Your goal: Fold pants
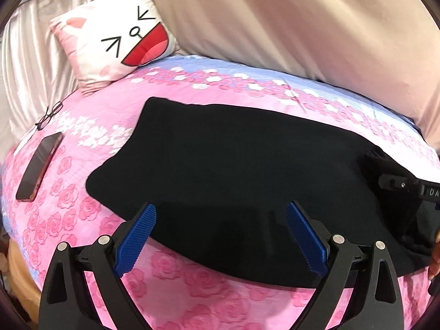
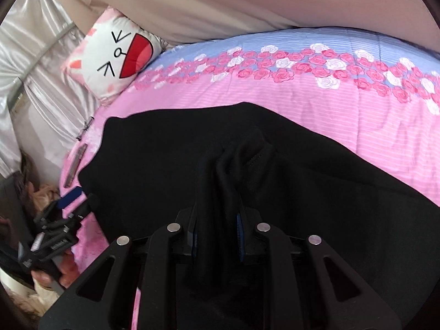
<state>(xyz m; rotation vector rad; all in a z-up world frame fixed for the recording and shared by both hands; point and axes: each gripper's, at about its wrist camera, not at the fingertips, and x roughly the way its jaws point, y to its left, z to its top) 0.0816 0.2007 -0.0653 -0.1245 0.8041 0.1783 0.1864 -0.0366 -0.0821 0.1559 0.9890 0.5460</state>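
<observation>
Two grippers work a pair of black pants (image 1: 233, 165) spread across a rose-print bed (image 1: 82, 206), where a phone (image 1: 38, 165) and glasses (image 1: 51, 114) lie at the left edge below a cartoon-face pillow (image 1: 115, 41). The left gripper (image 1: 221, 236) hovers over the near hem, jaws released and empty; further right, the right gripper (image 2: 217, 236) is clenched on a bunched fold of the fabric. A clean fold likely calls for carrying that bunch low and level, edges aligned before letting go. Only the letters "DA" are legible, on the right gripper's body.
</observation>
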